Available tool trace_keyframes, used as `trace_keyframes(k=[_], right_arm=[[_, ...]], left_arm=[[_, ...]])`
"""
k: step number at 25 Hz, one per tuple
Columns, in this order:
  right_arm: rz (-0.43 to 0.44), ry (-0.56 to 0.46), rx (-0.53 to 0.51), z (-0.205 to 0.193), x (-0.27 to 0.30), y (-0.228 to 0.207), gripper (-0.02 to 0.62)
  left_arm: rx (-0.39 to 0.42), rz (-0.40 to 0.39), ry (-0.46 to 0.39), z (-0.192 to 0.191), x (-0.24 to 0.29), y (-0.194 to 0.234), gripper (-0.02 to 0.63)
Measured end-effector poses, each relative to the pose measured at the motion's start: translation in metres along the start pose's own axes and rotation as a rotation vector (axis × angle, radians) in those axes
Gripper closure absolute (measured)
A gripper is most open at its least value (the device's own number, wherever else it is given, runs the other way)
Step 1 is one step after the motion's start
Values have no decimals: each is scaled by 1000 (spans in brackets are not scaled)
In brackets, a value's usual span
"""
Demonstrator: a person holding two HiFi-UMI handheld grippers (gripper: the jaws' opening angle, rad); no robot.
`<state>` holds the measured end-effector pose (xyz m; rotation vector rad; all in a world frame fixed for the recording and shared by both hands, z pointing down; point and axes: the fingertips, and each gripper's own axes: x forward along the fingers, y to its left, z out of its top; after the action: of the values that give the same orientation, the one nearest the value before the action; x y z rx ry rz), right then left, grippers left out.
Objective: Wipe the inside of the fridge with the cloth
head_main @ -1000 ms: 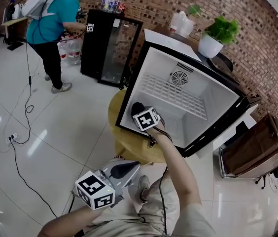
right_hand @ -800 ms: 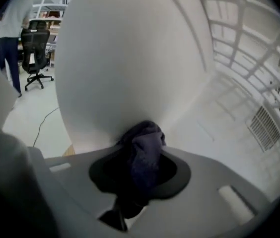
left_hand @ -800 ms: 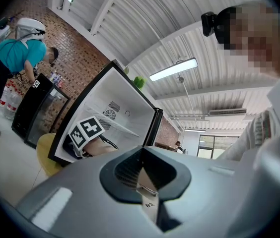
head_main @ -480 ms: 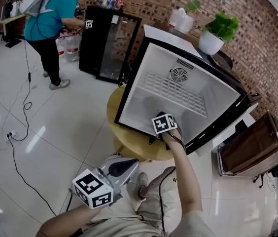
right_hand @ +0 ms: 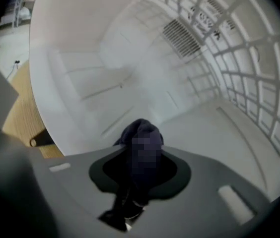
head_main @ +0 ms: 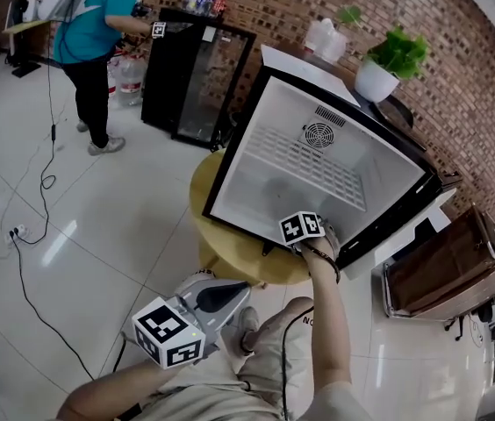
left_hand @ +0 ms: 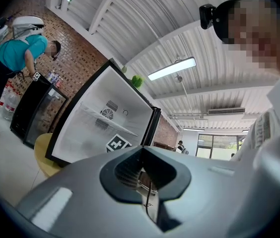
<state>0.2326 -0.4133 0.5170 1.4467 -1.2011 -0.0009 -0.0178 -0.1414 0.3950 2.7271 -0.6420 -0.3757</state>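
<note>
The open fridge (head_main: pixel 318 160) is carried by 1 round yellow table (head_main: pixel 230 253) (part of its top is left uncovered). The table is borne by a glossy tiled floor (head_main: pixel 98 226), where a black cable (head_main: pixel 44 183) is trailed.

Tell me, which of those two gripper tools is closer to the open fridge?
The right. The right gripper, shut on the dark cloth, reaches inside the fridge at its lower front edge; the left gripper, shut, hangs back above the person's lap.

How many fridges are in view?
2: the open white-lined fridge on the yellow table, and a black glass-door fridge by the brick wall. Others may be hidden.
</note>
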Motion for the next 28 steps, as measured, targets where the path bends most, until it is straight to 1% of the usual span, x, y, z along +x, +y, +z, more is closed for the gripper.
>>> trace_keyframes(k=[1, 2, 3, 4, 5, 6, 8, 9, 10, 11, 13, 15, 16, 18, 19, 21, 23, 25, 27, 28], right_arm=[[29, -91, 29, 16, -14, 4, 518], [91, -189, 67, 35, -32, 13, 518], [192, -274, 106, 53, -51, 31, 518], [319, -347, 134, 72, -69, 56, 517], [443, -417, 140, 92, -85, 84, 517], [532, -477, 128, 113, -99, 109, 517], [626, -545, 90, 146, -114, 149, 517], [655, -552, 75, 157, -117, 166, 517], [665, -550, 57, 165, -118, 180, 517], [638, -546, 27, 170, -116, 186, 517], [528, -555, -47, 175, -113, 181, 517], [472, -535, -82, 164, -112, 172, 517], [441, -501, -88, 151, -108, 165, 517], [343, -392, -75, 115, -90, 138, 517], [291, -332, -51, 95, -79, 121, 517], [218, -238, 5, 55, -57, 86, 517], [162, -164, 63, 18, -40, 55, 517], [145, -115, 95, -7, -27, 36, 517], [103, -61, 76, -26, -20, 25, 517], [64, -33, 40, -34, -19, 22, 517]], left_arm=[[0, 1, -2, 1, -1, 0, 604], [-2, 3, -4, 2, -3, 1, 604], [-6, 7, -6, 2, -4, 2, 604], [-9, 9, -7, 2, -4, 4, 604], [-12, 11, -5, 1, -5, 5, 604], [-13, 10, -2, 0, -5, 6, 604], [-16, 10, 3, -2, -4, 6, 604], [-18, 10, 3, -2, -4, 6, 604], [-20, 10, 2, -2, -4, 5, 604], [-22, 11, 1, -2, -4, 5, 604], [-25, 13, -3, -2, -4, 5, 604], [-25, 15, -6, -1, -4, 5, 604], [-24, 14, -6, -1, -5, 5, 604], [-21, 11, -4, 0, -4, 6, 604], [-19, 10, -5, 0, -4, 6, 604], [-18, 11, -8, 2, -3, 6, 604], [-20, 9, -5, 1, -3, 5, 604], [-24, 5, 4, -2, -3, 5, 604], [-27, 5, 16, -7, -3, 6, 604], [-28, 6, 20, -9, -3, 6, 604]])
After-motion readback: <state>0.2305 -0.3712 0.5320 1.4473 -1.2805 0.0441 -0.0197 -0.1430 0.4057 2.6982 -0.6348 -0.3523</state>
